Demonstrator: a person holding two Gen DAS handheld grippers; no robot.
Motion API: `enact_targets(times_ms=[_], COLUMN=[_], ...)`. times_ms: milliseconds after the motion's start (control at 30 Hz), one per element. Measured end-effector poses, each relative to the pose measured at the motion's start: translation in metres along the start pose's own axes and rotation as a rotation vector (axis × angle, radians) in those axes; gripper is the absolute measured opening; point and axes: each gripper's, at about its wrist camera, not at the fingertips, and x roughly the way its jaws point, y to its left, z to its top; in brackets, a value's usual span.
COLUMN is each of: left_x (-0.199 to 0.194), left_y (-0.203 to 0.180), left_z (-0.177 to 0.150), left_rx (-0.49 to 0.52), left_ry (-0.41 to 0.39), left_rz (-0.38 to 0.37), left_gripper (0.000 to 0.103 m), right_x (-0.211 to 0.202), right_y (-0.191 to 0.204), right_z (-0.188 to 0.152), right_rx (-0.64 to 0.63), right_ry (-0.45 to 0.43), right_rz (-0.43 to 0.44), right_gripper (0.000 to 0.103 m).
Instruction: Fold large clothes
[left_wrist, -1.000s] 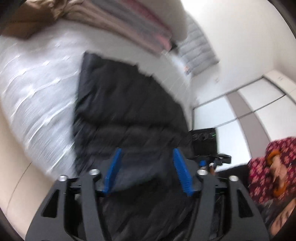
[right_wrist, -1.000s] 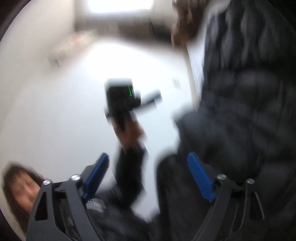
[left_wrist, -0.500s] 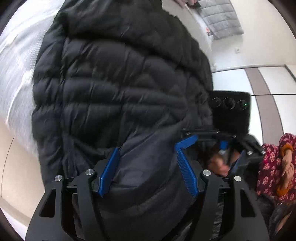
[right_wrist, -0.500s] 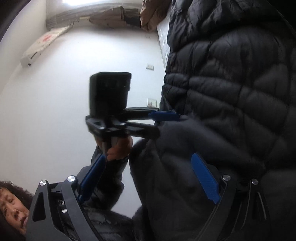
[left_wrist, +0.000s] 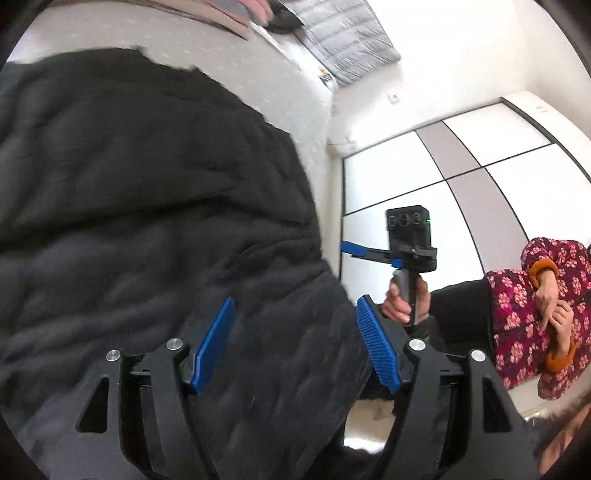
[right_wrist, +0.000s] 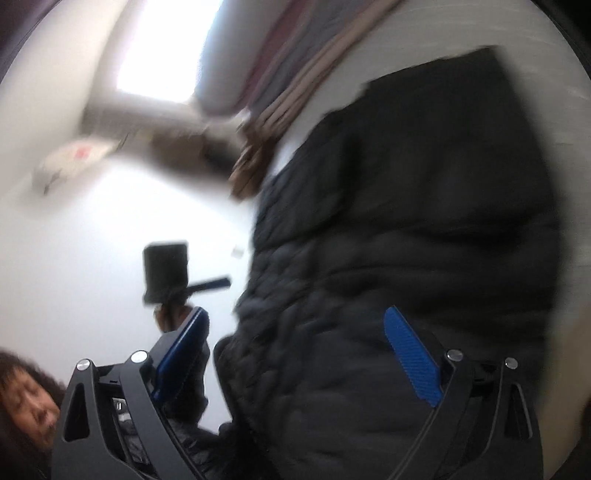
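Both tools, left (left_wrist: 295, 345) and right (right_wrist: 301, 360), gape over black jacket (left_wrist: 147, 206), gripping nothing.

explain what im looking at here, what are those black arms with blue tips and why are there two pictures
There is no robot here. A person holds a hand tool in each hand, each with two fingers and blue pads, and each carries its own wide-angle camera looking along those fingers. So one picture comes from the left gripper, the other from the right gripper. Each view also catches the other tool, held up in the person's hand. A black puffer jacket lies spread on a light bed, with folded blankets stacked at its far end. Both grippers stand open over the jacket; neither pinches it. The left one's jaws have just been opening. A second person in a flowered top sits nearby.
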Motion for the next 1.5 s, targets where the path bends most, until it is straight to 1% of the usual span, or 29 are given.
enact_targets(times_ms=[33, 67, 133, 167, 233, 267, 300, 367, 400, 467, 567, 633, 733, 800, 833, 867, 933, 1000, 1100, 1167, 1233, 1300, 1333, 1400, 1433, 1467, 1500], left_x=[0.024, 0.039, 0.066, 0.073, 0.08, 0.086, 0.089, 0.098, 0.104, 0.115, 0.128, 0.133, 0.134, 0.137, 0.136, 0.139, 0.146, 0.14, 0.124, 0.095, 0.047, -0.002, -0.034, -0.089, -0.12, -0.135, -0.156], left_y=[0.0, 0.002, 0.015, 0.02, 0.029, 0.035, 0.041, 0.046, 0.049, 0.051, 0.045, 0.037, 0.023, 0.018, 0.016, 0.015, 0.018, 0.018, 0.002, -0.005, -0.004, 0.004, 0.01, 0.025, 0.036, 0.046, 0.057], left_z=[0.01, 0.016, 0.026, 0.03, 0.035, 0.037, 0.036, 0.034, 0.034, 0.027, 0.019, 0.012, 0.0, -0.011, -0.017, -0.025, -0.036, -0.043, -0.046, -0.051, -0.058, -0.066, -0.073, -0.088, -0.098, -0.105, -0.115], left_rx=[-0.001, -0.006, -0.044, -0.056, -0.074, -0.087, -0.098, -0.122, -0.126, -0.144, -0.134, -0.123, -0.075, -0.057, -0.044, -0.03, -0.022, -0.025, -0.008, 0.017, 0.016, 0.003, -0.01, -0.051, -0.09, -0.122, -0.163], left_ry=[-0.003, -0.008, -0.023, -0.034, -0.061, -0.067, -0.066, -0.046, -0.029, 0.024, 0.078, 0.112, 0.167, 0.209, 0.234, 0.265, 0.309, 0.32, 0.301, 0.265, 0.2, 0.124, 0.074, -0.018, -0.072, -0.108, -0.147], left_rz=[0.008, 0.024, 0.052, 0.067, 0.108, 0.135, 0.145, 0.135, 0.129, 0.065, -0.002, -0.079, -0.121, -0.133, -0.125, -0.101, -0.062, -0.043, -0.011, 0.002, 0.009, 0.031, 0.054, 0.108, 0.141, 0.17, 0.214], left_gripper=[0.066, 0.066, 0.065, 0.065, 0.065, 0.065, 0.065, 0.065, 0.065, 0.066, 0.066, 0.066, 0.066, 0.067, 0.068, 0.068, 0.068, 0.068, 0.068, 0.068, 0.068, 0.068, 0.068, 0.069, 0.071, 0.075, 0.075], right_x=[-0.001, -0.002, 0.008, 0.016, 0.031, 0.036, 0.047, 0.066, 0.075, 0.084, 0.091, 0.09, 0.089, 0.086, 0.085, 0.085, 0.084, 0.085, 0.068, 0.046, 0.022, 0.0, -0.015, -0.032, -0.037, -0.044, -0.046], right_y=[-0.013, -0.024, -0.04, -0.046, -0.054, -0.056, -0.057, -0.056, -0.052, -0.042, -0.023, -0.009, 0.004, 0.006, 0.004, 0.001, -0.007, -0.006, 0.006, 0.016, 0.016, 0.017, 0.014, 0.006, 0.002, -0.007, -0.011], right_z=[0.005, 0.013, 0.021, 0.023, 0.035, 0.039, 0.039, 0.035, 0.032, 0.026, 0.012, -0.002, -0.02, -0.034, -0.043, -0.046, -0.051, -0.05, -0.055, -0.06, -0.071, -0.079, -0.083, -0.092, -0.096, -0.102, -0.107], right_rx=[0.015, 0.024, 0.027, 0.031, 0.03, 0.031, 0.025, 0.004, -0.011, -0.037, -0.081, -0.12, -0.15, -0.158, -0.15, -0.142, -0.108, -0.095, -0.109, -0.126, -0.13, -0.122, -0.109, -0.082, -0.073, -0.051, -0.034], right_ry=[0.003, 0.01, 0.037, 0.054, 0.091, 0.112, 0.14, 0.19, 0.222, 0.265, 0.324, 0.356, 0.387, 0.41, 0.418, 0.42, 0.402, 0.372, 0.337, 0.298, 0.235, 0.171, 0.13, 0.085, 0.077, 0.074, 0.076], right_rz=[0.027, 0.039, 0.033, 0.047, 0.043, 0.048, 0.054, 0.068, 0.091, 0.111, 0.143, 0.16, 0.163, 0.149, 0.128, 0.12, 0.109, 0.107, 0.091, 0.091, 0.064, 0.029, -0.013, -0.084, -0.113, -0.163, -0.182], right_gripper=[0.093, 0.093, 0.093, 0.093, 0.093, 0.093, 0.093, 0.093, 0.093, 0.093, 0.093, 0.093, 0.093, 0.093, 0.093, 0.093, 0.093, 0.093, 0.093, 0.093, 0.093, 0.093, 0.093, 0.093, 0.093, 0.093, 0.094])
